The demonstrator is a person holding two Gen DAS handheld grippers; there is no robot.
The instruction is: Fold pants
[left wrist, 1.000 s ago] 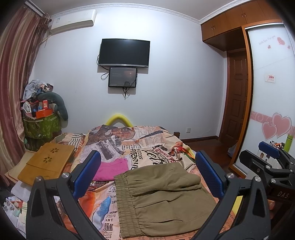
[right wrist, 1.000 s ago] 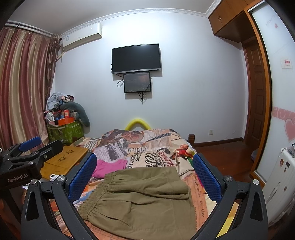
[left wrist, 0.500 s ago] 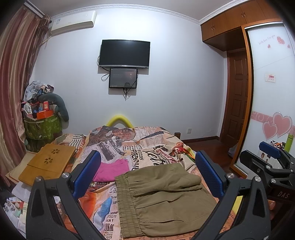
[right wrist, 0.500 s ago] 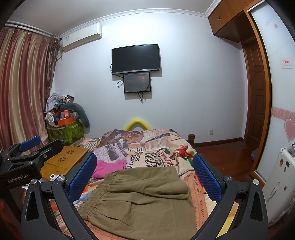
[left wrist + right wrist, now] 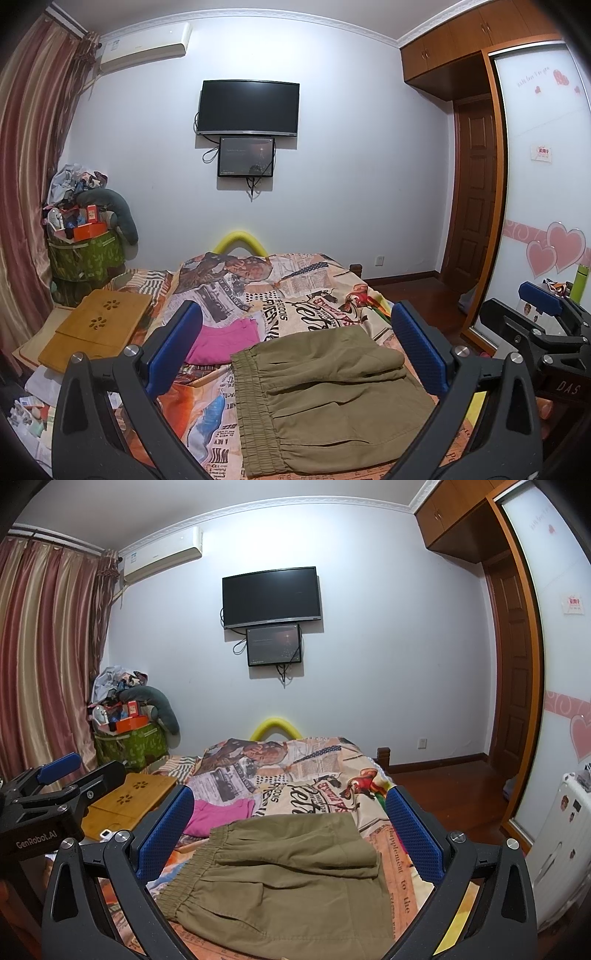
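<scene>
Olive-khaki pants lie folded into a compact rectangle on the bed, elastic waistband to the left; they also show in the right wrist view. My left gripper is open and empty, held above the near edge of the pants. My right gripper is open and empty too, likewise above the pants. The right gripper's body shows at the right edge of the left wrist view, and the left gripper's body at the left edge of the right wrist view.
The bed has a newspaper-print cover. A pink garment lies left of the pants. A wooden lap desk sits at the bed's left, a cluttered green basket behind it. A wardrobe stands right.
</scene>
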